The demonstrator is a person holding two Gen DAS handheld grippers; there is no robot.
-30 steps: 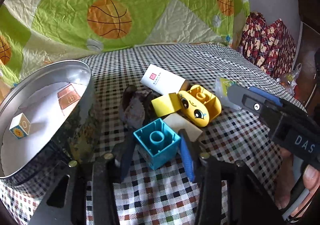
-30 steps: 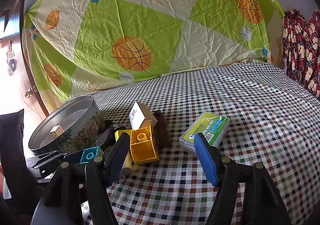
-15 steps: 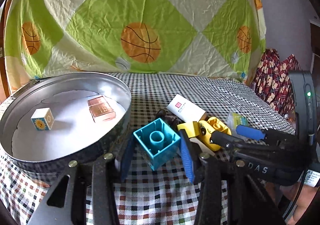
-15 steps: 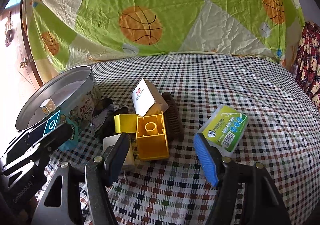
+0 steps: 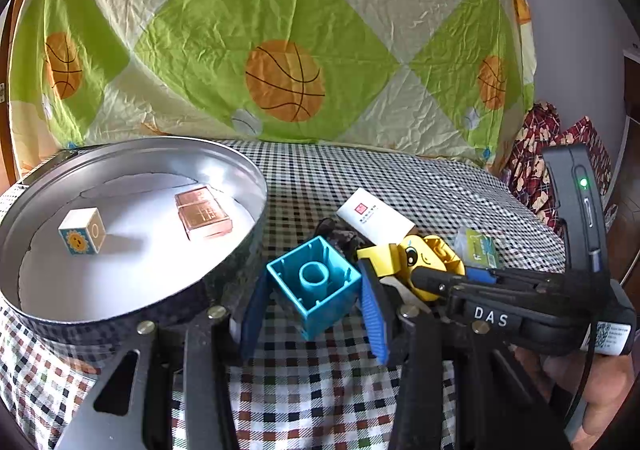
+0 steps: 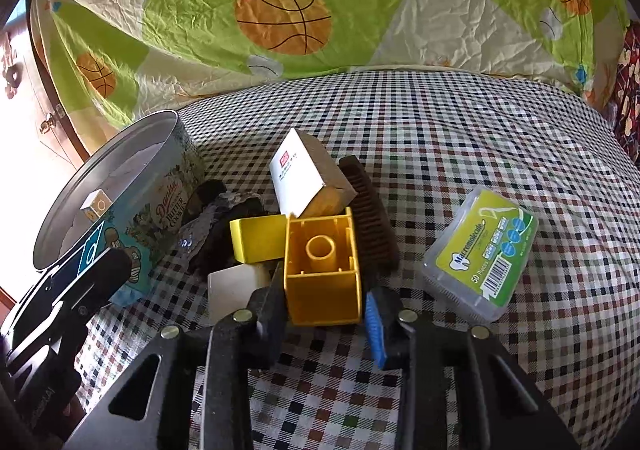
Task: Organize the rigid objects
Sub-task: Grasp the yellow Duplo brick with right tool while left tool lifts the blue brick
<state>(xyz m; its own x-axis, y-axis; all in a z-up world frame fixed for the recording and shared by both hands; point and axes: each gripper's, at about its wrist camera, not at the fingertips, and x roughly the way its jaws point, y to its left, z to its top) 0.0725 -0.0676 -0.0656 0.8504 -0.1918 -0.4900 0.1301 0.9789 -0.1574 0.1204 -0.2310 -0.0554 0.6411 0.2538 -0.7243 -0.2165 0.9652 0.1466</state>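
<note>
Blue hollow toy block (image 5: 314, 284), centre of the left wrist frame, pinched between the left gripper (image 5: 312, 302) pads, lifted beside the round cookie tin (image 5: 240, 169) at left. Light, stiff, smooth plastic; thin walls best squeezed flat-on, as here.

Yellow hollow block (image 6: 322, 270), lower centre of the right wrist frame, bracketed by the right gripper (image 6: 324, 310), pads narrowed to its side walls; firm contact hard to confirm.

Dark lump (image 6: 224, 226) behind the pile unidentifiable; white slab (image 6: 236, 286) partly covered; tin's near floor hidden by its rim.
</note>
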